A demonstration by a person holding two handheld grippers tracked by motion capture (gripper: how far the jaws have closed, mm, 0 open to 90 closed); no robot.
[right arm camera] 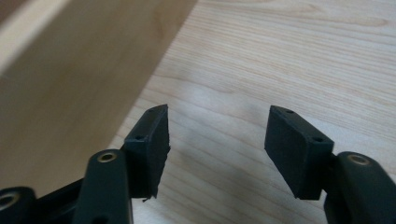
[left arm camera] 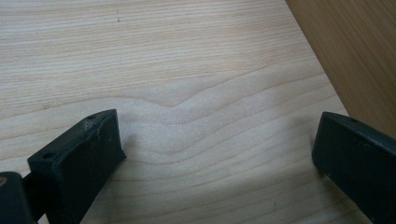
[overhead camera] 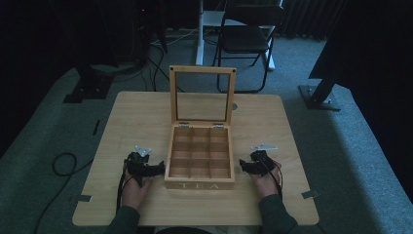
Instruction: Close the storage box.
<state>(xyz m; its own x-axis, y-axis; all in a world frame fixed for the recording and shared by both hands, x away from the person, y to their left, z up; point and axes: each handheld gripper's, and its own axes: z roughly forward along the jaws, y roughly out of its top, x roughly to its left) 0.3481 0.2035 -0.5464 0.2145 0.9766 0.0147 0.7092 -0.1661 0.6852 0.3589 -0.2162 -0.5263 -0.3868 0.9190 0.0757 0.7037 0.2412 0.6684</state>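
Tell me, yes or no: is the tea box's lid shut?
No: in the high view the glass lid stands upright, hinged open at the back of the tea box, baring its compartments.

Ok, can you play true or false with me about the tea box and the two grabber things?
1. The tea box has its lid standing open. True.
2. Tea bags fill the box. False: its compartments look empty.
3. The left gripper has its jaws apart. True.
4. The right gripper is squeezing the box. False: its jaws are open beside the box, over the bare table.
5. A chair stands beyond the table. True.
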